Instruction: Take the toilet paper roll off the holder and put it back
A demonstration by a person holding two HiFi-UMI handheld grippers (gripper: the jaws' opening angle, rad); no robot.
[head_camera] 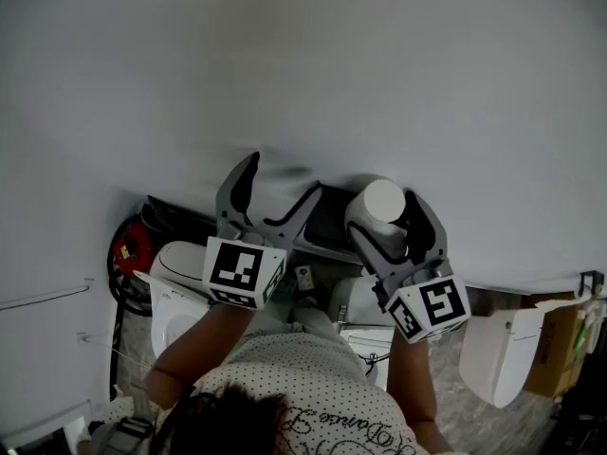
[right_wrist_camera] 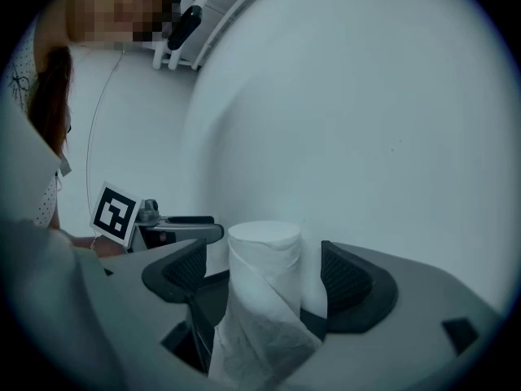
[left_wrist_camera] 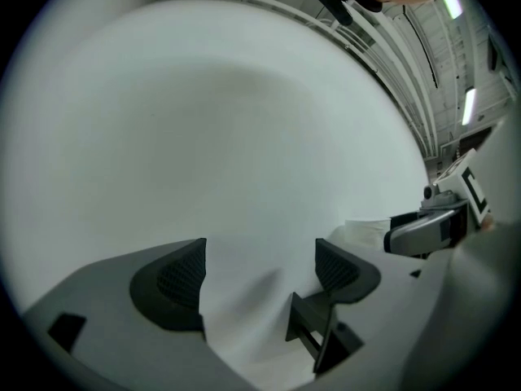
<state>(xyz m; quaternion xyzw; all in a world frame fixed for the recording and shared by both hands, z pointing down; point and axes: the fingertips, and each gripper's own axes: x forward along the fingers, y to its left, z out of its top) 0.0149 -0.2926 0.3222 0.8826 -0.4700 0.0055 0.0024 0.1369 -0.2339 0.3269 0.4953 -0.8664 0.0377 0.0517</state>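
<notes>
Nearest: the person's hair [head_camera: 228, 415] and dotted top [head_camera: 303, 379], bottom centre of head view; both arms reach fwd toward the wall [head_camera: 303, 64].
R hand-held gripper [head_camera: 387, 218]: clenched on the toilet paper roll [right_wrist_camera: 262, 255], pads either side of its body, flat end facing the wall. A loose tail hangs low betw. the jaws.
Roll position: centre-right of head view, just beside the dark bracket [head_camera: 327, 224], prob. the holder. I judge it's off the holder, but can't tell for sure.
L hand-held gripper [left_wrist_camera: 260, 271]: released, jaws apart, only bare wall betw. them.
Why: I read L as empty and close by so it can steady the bracket while R alone carries the roll.
Risk: the soft roll may squash and the tail may snag.
</notes>
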